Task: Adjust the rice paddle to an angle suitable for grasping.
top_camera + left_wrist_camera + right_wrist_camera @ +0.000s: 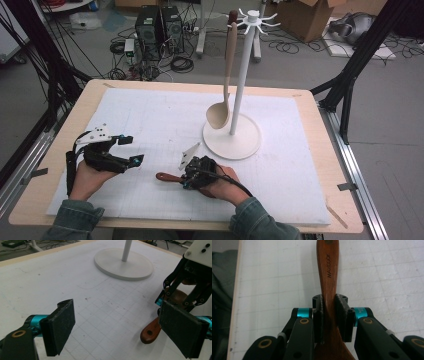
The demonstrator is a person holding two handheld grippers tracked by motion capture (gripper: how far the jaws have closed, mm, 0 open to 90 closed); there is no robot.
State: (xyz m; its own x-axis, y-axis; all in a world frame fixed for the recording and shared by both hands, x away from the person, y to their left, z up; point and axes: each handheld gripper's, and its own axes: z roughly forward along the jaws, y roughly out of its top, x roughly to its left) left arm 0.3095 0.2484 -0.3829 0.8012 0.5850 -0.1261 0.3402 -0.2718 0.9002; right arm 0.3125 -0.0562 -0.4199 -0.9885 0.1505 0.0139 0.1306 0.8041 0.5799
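Observation:
A dark brown wooden utensil (165, 177) lies low over the white mat, its handle end pointing left. My right gripper (191, 176) is shut on it; in the right gripper view the pads (342, 315) press both sides of the handle (327, 270), which is printed with a brand name. My left gripper (131, 149) hovers to the left with its jaws open and nothing between them. In the left gripper view its wide-set pads (61, 325) frame the mat, with the brown handle end (150, 333) and the right gripper (185, 290) just beyond.
A white hook stand (239, 90) rises from a round base (245, 145) at mid-table. A pale wooden spoon (220, 115) hangs from one of its hooks. The white mat (150, 115) covers the wooden table (320, 150). Computer towers (160, 25), cables and a cardboard box lie on the floor behind.

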